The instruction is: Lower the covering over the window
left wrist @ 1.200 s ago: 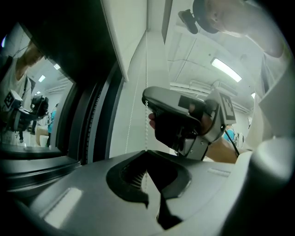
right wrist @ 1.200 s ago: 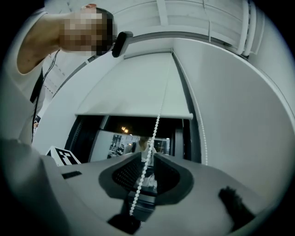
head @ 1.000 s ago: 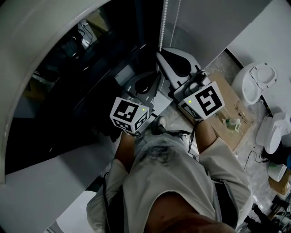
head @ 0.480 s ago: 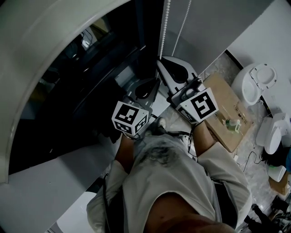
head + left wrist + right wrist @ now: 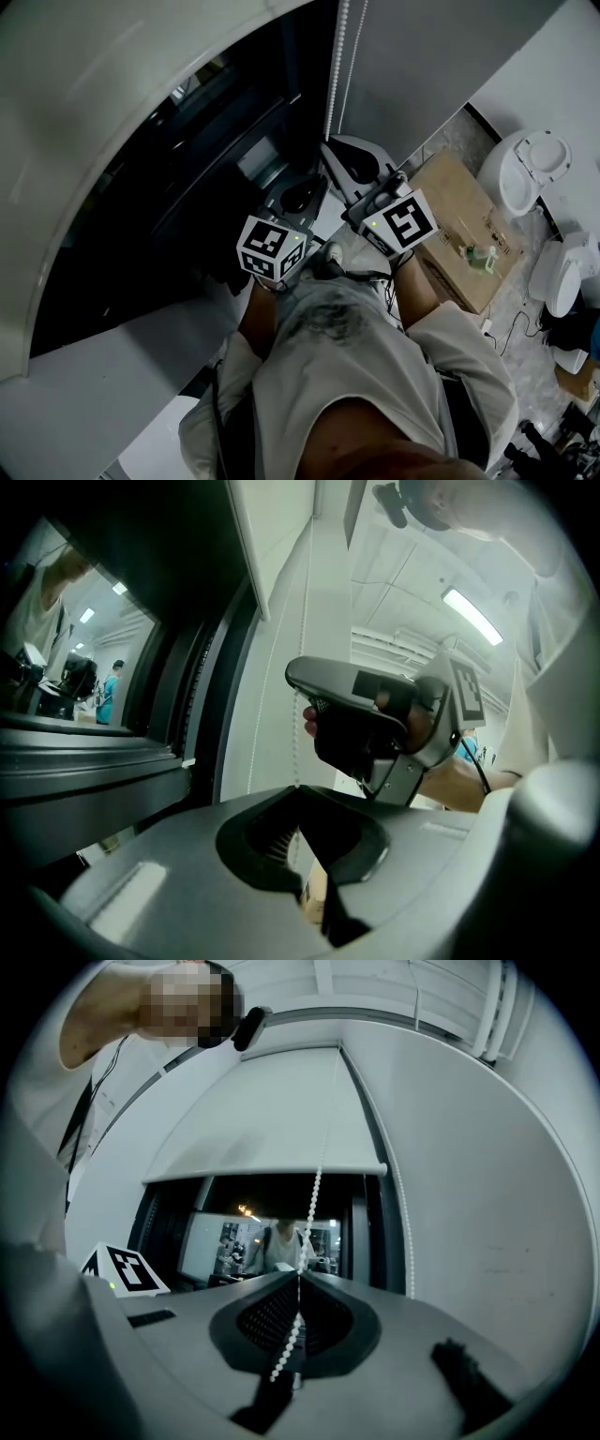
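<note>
A white roller blind hangs over the upper part of the dark window; in the right gripper view the blind's bottom bar sits above the glass. A white bead chain drops along the frame. My right gripper is shut on that chain, which runs between its jaws. Just below and to the left, my left gripper also looks shut, with the chain entering its jaw tips. The right gripper's housing shows close above.
The chain's second strand hangs by the grey wall. On the floor at the right are a cardboard box and white round fixtures. People are visible through the glass.
The right gripper has come down and left with the chain, closer to the left gripper. The blind's bottom edge has dropped lower over the glass. The left gripper has barely shifted.
</note>
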The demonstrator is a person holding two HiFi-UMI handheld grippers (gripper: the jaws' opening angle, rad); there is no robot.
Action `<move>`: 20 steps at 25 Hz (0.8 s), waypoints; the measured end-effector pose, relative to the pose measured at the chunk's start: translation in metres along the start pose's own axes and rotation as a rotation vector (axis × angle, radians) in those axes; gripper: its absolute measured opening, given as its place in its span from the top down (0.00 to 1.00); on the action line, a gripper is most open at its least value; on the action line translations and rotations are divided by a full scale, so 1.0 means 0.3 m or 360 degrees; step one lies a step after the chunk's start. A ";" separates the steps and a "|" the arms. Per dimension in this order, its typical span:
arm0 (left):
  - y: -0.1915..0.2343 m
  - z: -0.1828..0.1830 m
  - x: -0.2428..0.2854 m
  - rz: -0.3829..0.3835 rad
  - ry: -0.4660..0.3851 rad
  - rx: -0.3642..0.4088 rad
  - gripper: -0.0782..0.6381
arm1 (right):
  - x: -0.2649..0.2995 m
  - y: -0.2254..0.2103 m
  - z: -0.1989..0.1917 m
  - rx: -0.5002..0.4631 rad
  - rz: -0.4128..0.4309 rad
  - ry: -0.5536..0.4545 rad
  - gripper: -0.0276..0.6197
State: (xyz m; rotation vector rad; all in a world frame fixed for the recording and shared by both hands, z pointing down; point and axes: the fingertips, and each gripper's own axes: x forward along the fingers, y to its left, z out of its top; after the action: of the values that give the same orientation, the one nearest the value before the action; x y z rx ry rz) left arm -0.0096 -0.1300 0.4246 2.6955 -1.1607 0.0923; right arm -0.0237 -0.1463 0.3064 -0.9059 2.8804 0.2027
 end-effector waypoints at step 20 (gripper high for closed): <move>0.019 -0.060 -0.028 0.0084 0.0090 0.0044 0.85 | -0.023 0.037 -0.135 0.0034 0.0005 0.0112 0.93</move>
State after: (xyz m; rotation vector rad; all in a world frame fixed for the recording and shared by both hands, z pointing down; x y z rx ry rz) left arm -0.0190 -0.1239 0.4420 2.6682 -1.2223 0.1927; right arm -0.0273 -0.1399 0.3484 -0.9231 2.9427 0.1430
